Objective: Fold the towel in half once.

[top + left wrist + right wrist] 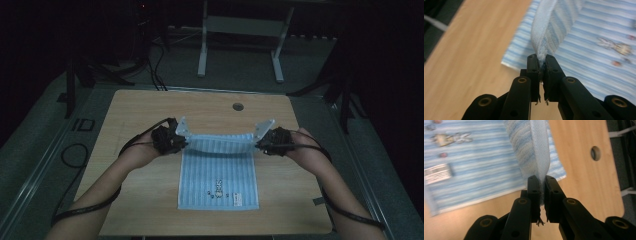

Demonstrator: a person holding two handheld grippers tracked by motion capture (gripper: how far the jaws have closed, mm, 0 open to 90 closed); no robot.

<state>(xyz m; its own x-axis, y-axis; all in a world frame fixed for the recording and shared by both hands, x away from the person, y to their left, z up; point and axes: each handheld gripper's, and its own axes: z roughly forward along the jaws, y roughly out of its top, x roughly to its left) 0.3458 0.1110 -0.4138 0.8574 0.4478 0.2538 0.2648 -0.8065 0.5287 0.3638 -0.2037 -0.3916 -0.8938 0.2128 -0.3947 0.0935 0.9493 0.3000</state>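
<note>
Striped towel (218, 172) far edge pinched between both hand-held grippers.

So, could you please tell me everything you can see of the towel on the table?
The towel is light blue with thin white stripes, of soft terry-like cloth, with a small printed motif and a white label near its near edge. Most of it lies flat on the wooden table. Its far edge is lifted off the surface and sags slightly between the left gripper and the right gripper, each shut on a far corner.

A dim lab: wooden table (150, 200), metal frame (240, 30), cables on floor (155, 70).
</note>
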